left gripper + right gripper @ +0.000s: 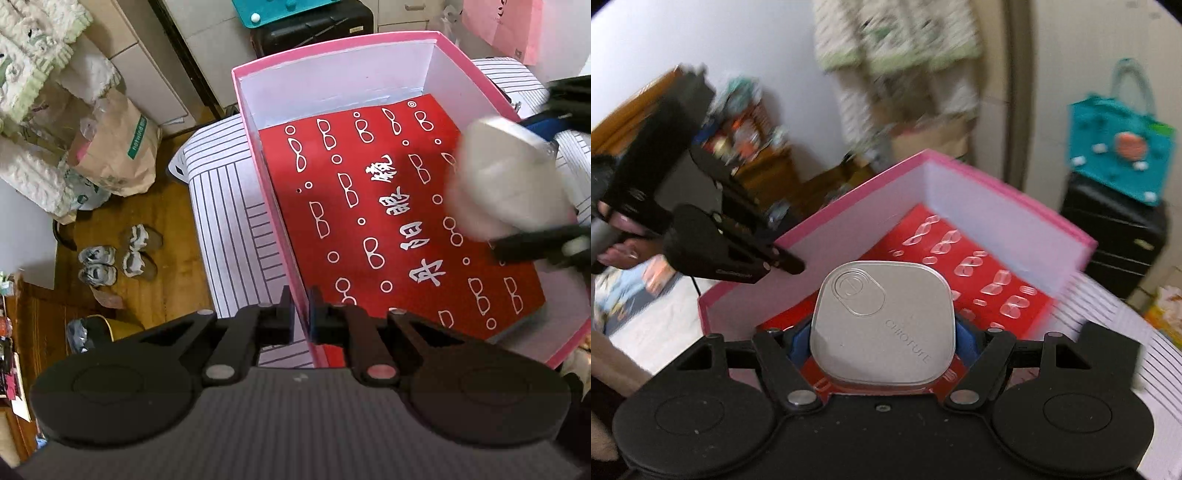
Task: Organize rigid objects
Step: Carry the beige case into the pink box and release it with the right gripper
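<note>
Silver tin (882,325) squarish, pull-tab probably pointing away.

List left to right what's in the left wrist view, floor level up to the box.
Paper bag → shoes → pink box wall pinched by left gripper → red sheet → silver tin in right gripper.

right gripper (882,332) | jaws clamp silver tin (882,328) | above pink box (997,206)

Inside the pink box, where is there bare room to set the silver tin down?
The pink box holds only a flat red card; its whole face is free, bordered by white walls. Crowded spots: the near-left wall, clamped by the left gripper, and the right side, where the right gripper holds the silver tin.
</note>
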The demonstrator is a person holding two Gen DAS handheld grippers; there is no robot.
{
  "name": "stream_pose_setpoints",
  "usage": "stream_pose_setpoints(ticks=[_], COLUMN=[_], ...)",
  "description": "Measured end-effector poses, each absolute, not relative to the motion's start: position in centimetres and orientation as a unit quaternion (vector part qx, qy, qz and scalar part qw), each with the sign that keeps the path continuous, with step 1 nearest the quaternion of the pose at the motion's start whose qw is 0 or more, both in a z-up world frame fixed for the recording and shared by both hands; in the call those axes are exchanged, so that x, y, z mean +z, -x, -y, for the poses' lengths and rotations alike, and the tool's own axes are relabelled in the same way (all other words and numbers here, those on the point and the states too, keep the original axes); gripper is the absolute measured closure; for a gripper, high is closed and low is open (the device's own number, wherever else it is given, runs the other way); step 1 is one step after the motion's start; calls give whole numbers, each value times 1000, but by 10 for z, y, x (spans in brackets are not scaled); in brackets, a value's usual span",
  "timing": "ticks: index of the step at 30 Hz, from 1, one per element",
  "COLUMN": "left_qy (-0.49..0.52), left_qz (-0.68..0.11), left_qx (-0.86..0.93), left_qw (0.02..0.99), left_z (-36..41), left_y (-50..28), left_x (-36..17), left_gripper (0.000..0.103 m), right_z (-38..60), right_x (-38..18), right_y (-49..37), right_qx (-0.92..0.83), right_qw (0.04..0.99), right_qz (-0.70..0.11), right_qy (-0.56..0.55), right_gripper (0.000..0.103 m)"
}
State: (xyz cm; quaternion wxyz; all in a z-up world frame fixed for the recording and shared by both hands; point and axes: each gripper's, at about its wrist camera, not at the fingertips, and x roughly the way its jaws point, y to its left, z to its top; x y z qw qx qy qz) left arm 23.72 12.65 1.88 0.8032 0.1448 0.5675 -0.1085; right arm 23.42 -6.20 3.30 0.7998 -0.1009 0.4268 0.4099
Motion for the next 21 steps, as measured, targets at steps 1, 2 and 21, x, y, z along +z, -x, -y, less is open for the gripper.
stream_pose_setpoints(ticks=[1,2,21], left_qy=[-140,-136,-101], left_qz=[-569,-569,-543], left_qx=[-108,-108,-104], left_qw=[803,804,827], left_z=[-127,-128,-137], left_y=[-239,-239,-231], left_x=[19,19,19], left_gripper=[96,96,96], right_z=[53,46,16], right_x=[29,25,-37], right_y=[-241,-249,-309], right_qx=[413,411,330], right_qw=[791,784,729], right_qz=[-440,-454,-598], right_qy=[102,99,-29], right_gripper=[25,25,22])
